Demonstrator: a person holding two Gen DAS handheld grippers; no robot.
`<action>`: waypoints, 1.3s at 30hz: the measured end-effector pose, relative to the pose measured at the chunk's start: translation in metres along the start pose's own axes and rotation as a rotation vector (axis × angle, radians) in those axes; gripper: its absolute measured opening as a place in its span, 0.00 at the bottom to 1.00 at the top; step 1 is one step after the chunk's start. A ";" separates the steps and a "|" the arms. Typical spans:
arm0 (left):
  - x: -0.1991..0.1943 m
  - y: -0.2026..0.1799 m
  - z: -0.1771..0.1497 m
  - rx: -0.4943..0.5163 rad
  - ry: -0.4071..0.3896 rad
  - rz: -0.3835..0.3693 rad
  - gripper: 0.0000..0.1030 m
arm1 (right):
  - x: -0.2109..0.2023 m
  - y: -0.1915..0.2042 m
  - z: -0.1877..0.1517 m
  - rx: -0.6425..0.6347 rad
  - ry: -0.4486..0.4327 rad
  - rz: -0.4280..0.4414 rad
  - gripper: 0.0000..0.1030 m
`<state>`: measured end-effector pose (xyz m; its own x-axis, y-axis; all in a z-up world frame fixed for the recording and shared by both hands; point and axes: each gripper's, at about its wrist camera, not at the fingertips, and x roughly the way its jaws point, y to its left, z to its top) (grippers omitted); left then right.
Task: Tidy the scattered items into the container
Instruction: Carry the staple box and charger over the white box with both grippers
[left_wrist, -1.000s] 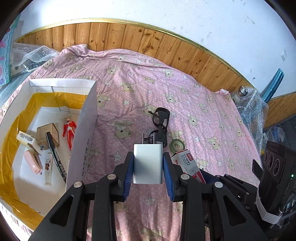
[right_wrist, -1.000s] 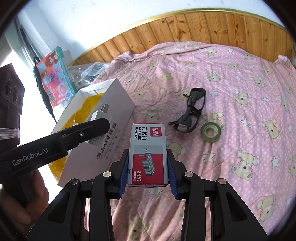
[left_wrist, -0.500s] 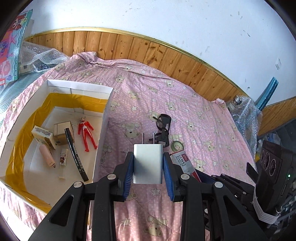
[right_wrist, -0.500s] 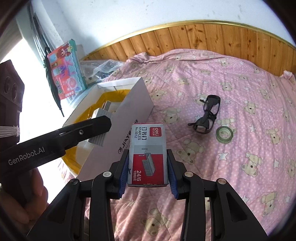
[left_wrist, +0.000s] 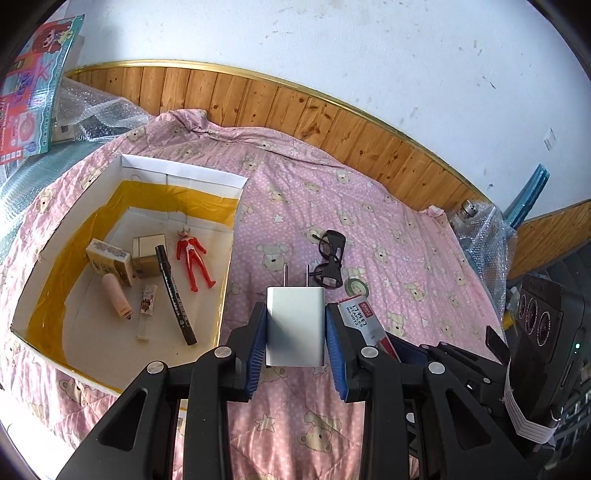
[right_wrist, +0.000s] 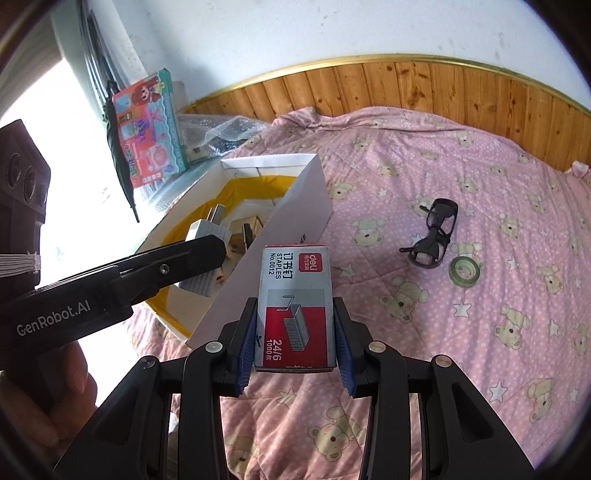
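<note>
— While the left gripper (left_wrist: 295, 332) pinches the white charger (left_wrist: 295, 325) between its blue pads, prongs pointing forward, where does it hang?

— Beside the open white box (left_wrist: 236, 206) with the yellow lining, over the pink bear-print quilt (left_wrist: 388, 229) near the box's right wall. From the right wrist view the charger (right_wrist: 207, 236) appears over the box's (right_wrist: 303, 206) opening.

— And the right gripper (right_wrist: 295, 339)?

— Clamped on the red-and-grey staple box (right_wrist: 295, 306), held above the quilt (right_wrist: 480, 184) just outside the box's near corner.

— What sits inside the container?

— A red figure (left_wrist: 192, 258), a black marker (left_wrist: 175, 295), two small cartons (left_wrist: 127, 256), a pink tube (left_wrist: 117, 295) and a small sachet (left_wrist: 147, 301).

— Anything loose on the quilt?

— Black glasses (right_wrist: 434, 232) and, just beside them, a green tape roll (right_wrist: 463, 271), well apart from the box.
</note>
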<state>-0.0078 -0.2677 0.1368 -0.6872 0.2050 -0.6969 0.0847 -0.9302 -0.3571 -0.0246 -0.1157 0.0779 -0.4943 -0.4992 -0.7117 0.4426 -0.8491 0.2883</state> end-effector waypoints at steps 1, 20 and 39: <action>-0.002 0.001 -0.001 -0.001 -0.005 -0.001 0.31 | -0.001 0.002 0.000 -0.005 0.000 0.000 0.38; -0.039 0.039 -0.008 -0.068 -0.063 0.030 0.31 | -0.002 0.041 -0.001 -0.074 0.005 0.033 0.38; -0.045 0.097 -0.003 -0.165 -0.072 0.091 0.31 | 0.020 0.078 0.018 -0.136 0.027 0.100 0.38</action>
<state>0.0335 -0.3665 0.1312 -0.7208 0.0949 -0.6866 0.2616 -0.8800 -0.3963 -0.0135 -0.1949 0.0979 -0.4234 -0.5734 -0.7014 0.5864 -0.7636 0.2703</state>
